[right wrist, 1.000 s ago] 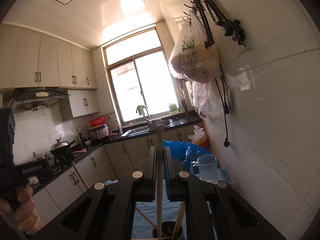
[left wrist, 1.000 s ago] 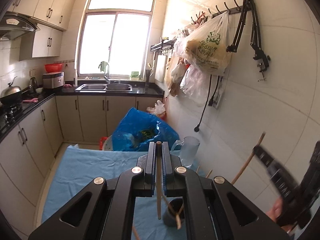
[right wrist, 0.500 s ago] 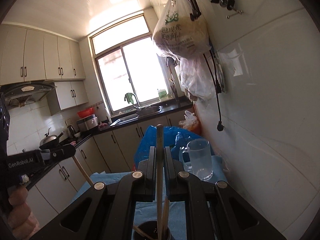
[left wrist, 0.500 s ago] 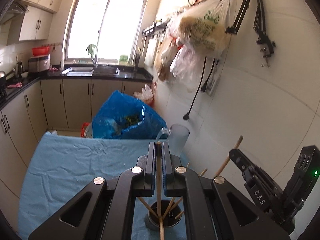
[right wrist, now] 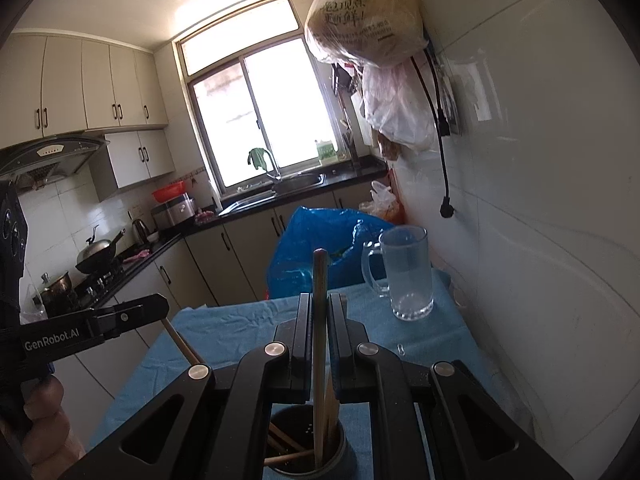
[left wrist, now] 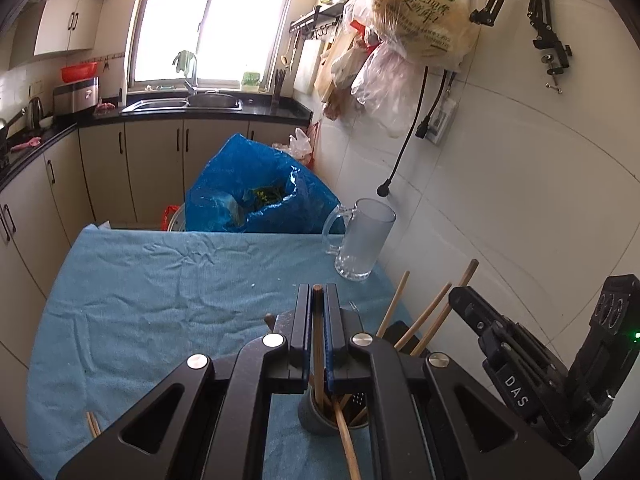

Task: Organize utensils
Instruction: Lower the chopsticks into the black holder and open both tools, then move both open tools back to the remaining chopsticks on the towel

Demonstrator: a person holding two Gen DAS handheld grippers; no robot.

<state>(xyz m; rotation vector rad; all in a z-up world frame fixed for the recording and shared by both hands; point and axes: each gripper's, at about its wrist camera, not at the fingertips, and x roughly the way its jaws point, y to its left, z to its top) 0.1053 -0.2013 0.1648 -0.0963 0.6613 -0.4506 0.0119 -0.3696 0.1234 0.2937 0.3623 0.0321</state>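
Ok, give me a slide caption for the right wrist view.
Right gripper shut on a chopstick, its lower end inside the dark holder on the blue cloth.

Both tongs sank and tipped downward over the second. The left tongs [left wrist: 318, 312] brought their chopstick [left wrist: 318, 344] down until its lower end stood inside the dark holder [left wrist: 320, 420]. The right tongs [right wrist: 320, 320] likewise lowered their chopstick [right wrist: 319, 340] into the holder [right wrist: 340, 456], which rose into fuller view.
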